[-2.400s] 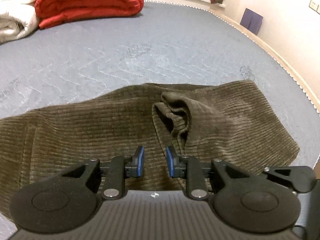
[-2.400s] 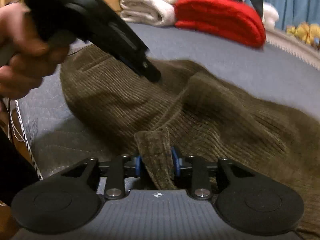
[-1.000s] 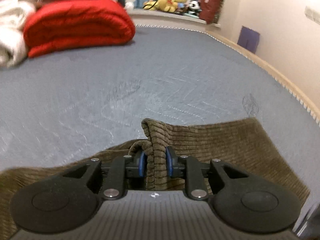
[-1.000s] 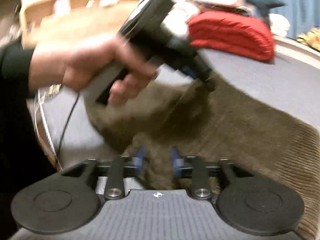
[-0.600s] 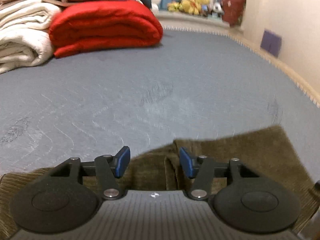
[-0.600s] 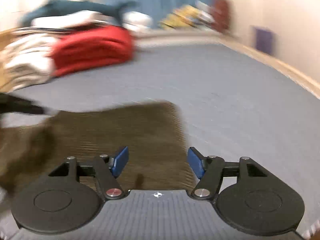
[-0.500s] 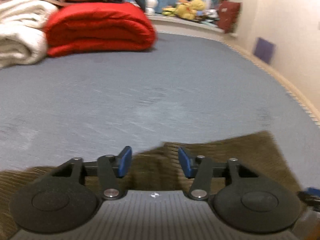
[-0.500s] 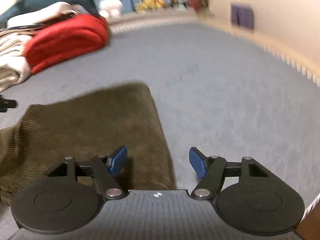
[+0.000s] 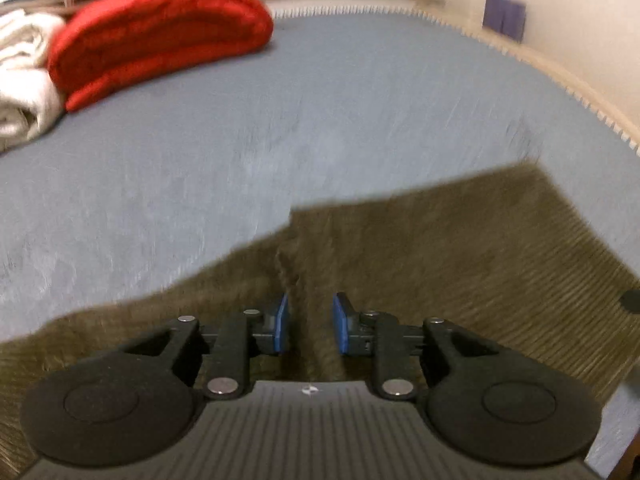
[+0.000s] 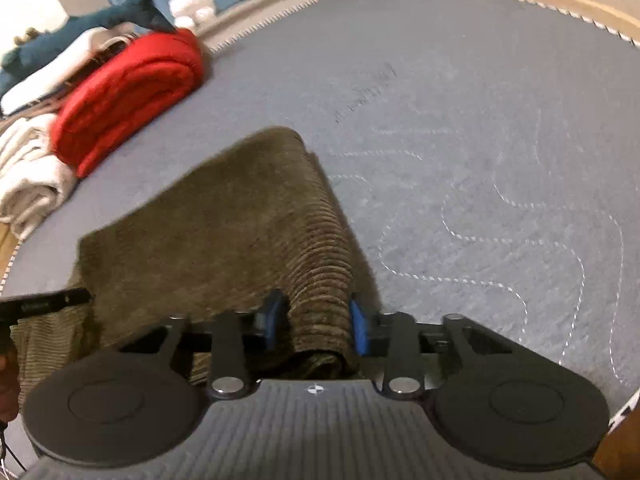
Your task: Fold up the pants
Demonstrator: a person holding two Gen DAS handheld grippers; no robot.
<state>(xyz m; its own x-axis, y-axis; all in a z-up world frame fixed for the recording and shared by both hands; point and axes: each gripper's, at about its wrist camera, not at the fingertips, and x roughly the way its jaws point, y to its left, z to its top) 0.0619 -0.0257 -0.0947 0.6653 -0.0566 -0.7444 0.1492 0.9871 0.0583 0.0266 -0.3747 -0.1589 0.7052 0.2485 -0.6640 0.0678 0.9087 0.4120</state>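
Olive-brown corduroy pants [image 9: 460, 248] lie folded on a grey quilted mattress [image 9: 280, 120]. My left gripper [image 9: 308, 326] sits low over their far edge. Its jaws are closing, and a raised ridge of the cloth fills the gap between the blue pads. In the right wrist view the pants [image 10: 224, 232] run away from me as a folded strip. My right gripper [image 10: 314, 326] is at the near end of their right folded edge. Its jaws are closing too, and the pads press the thick rolled edge. A black finger of the left gripper [image 10: 44, 304] shows at the far left.
A folded red blanket [image 9: 160, 28] and a white blanket [image 9: 20, 80] lie at the far left of the mattress, with a plush shark [image 10: 80, 28] behind them. The stitched mattress border [image 9: 560, 76] and a pale wall run along the right. Bare mattress [image 10: 480, 160] lies right of the pants.
Both grippers let go of the cloth, opened wide, then closed on it again. The right gripper swung from beside the left hand round to the pants' right edge.
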